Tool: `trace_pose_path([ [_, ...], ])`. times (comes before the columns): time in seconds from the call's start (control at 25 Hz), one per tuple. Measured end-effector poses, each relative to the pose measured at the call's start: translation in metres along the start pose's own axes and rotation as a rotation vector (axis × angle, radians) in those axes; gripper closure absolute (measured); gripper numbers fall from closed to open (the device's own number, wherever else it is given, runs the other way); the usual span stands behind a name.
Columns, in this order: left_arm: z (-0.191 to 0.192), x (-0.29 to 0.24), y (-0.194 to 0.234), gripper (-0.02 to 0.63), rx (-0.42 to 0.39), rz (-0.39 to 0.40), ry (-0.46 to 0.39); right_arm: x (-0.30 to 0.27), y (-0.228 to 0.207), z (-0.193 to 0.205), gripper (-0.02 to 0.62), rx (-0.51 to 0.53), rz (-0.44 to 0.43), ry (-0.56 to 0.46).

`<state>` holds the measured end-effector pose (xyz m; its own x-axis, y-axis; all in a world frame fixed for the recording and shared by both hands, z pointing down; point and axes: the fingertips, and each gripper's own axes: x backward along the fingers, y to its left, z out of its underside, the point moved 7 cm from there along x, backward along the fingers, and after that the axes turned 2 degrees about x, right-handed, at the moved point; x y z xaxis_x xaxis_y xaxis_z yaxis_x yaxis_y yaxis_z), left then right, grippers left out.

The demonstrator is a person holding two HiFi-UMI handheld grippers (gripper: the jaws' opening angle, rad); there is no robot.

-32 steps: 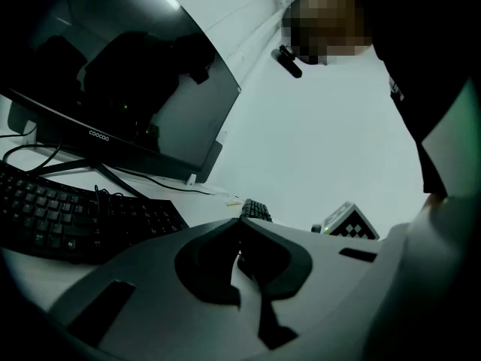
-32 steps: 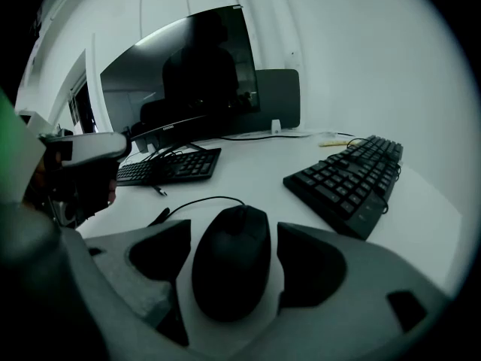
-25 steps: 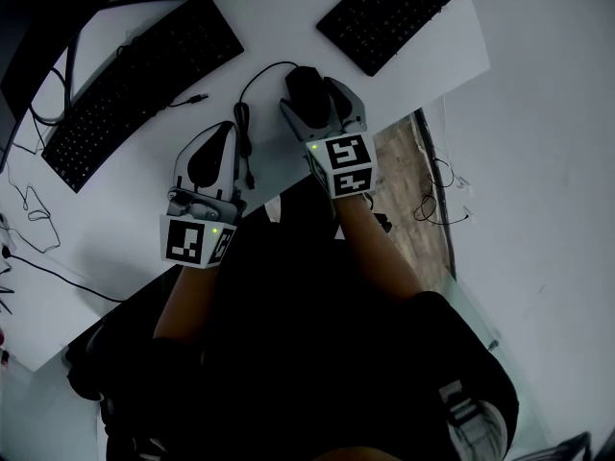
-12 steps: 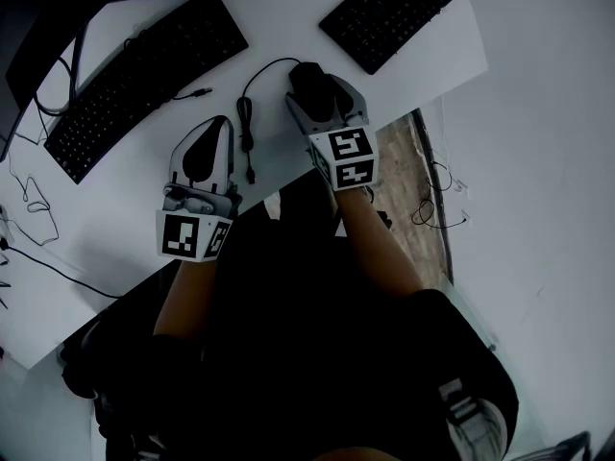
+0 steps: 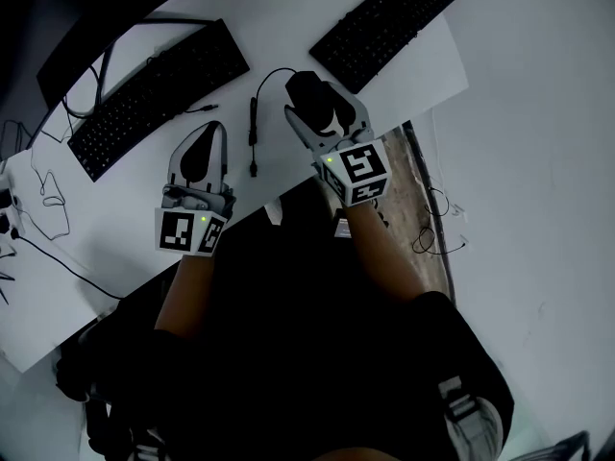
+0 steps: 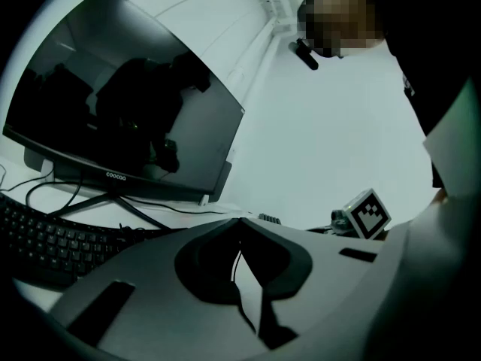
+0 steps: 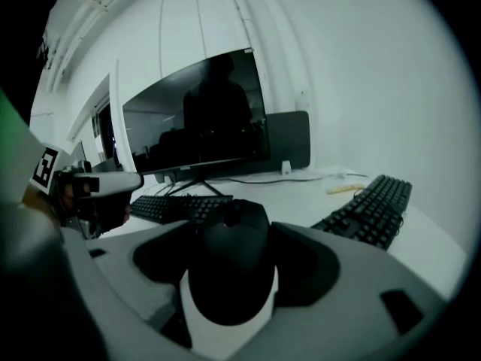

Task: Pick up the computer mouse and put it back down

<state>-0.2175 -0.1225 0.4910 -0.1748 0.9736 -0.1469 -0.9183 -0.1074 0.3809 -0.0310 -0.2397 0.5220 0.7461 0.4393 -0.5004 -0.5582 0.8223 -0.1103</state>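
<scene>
The right gripper (image 7: 229, 238) fills the bottom of the frame. Its grey jaws have just closed in on the black mouse (image 7: 229, 273), which sits gripped between them at lower centre with its nose pointing away. Behind it stretches the white desk (image 7: 301, 190). One keyboard (image 7: 176, 205) lies at centre left, and a second keyboard (image 7: 370, 207) runs slantwise at centre right. A dark monitor (image 7: 199, 115) stands on its foot at upper centre. The left gripper (image 7: 94, 194) pokes in from the left edge.
</scene>
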Motion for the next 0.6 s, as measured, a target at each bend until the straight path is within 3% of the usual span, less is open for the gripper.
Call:
trace_pose_path([
  [0.24, -0.047, 0.002, -0.007, 0.611, -0.072, -0.041, -0.069, 0.035, -0.002, -0.063, 0.279, 0.047, -0.089, -0.175],
  [0.6, -0.128, 0.011, -0.037, 0.611, -0.181, -0.053, -0.192, 0.111, -0.021, -0.147, 0.280, 0.140, -0.132, -0.424],
])
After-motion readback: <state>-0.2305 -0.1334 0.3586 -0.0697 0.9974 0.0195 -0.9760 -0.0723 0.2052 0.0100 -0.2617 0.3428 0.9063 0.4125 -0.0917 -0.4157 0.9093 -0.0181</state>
